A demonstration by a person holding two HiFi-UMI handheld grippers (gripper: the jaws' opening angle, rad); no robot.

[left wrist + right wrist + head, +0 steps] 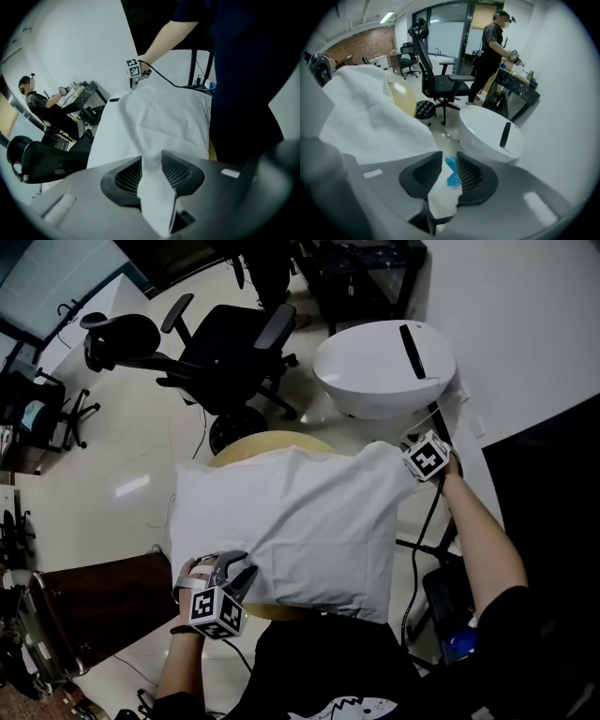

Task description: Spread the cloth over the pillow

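Left gripper (234,576) pinches cloth (300,521) at near-left corner; right gripper (412,451) stands parted, far-right corner slack between jaws; risk: any left pull drags that loose corner inward, bunching cloth.

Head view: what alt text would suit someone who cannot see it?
A white cloth lies over a round yellowish top; the person's left gripper and right gripper are at its opposite corners. A black office chair stands beyond.

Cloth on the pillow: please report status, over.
Left hand-held gripper shut on cloth edge. Right hand-held gripper jaws apart, cloth corner between. Cloth lies spread. White oval tub near right, not touching.
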